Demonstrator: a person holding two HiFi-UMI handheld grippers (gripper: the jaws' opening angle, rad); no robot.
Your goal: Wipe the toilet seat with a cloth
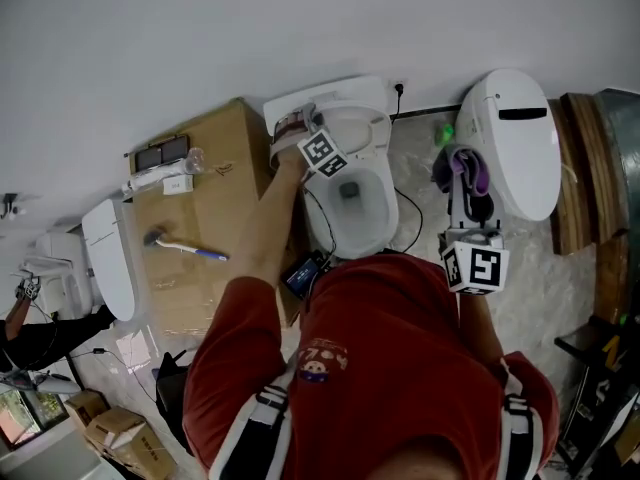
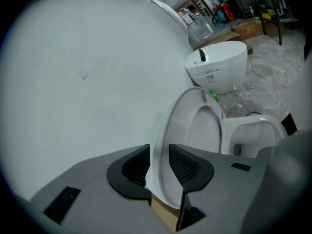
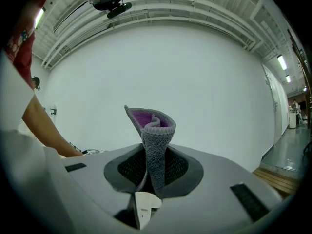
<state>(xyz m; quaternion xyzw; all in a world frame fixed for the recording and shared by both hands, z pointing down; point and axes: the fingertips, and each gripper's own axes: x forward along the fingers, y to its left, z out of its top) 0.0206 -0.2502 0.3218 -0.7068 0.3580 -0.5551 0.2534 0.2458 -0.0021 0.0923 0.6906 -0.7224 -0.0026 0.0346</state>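
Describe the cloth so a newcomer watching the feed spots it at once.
Start at the closed white toilet on the head view's right; the right gripper shows at its left edge. The cloth is pinched in its jaws: grey knit outside, purple inside, unlike the hard white toilets around.
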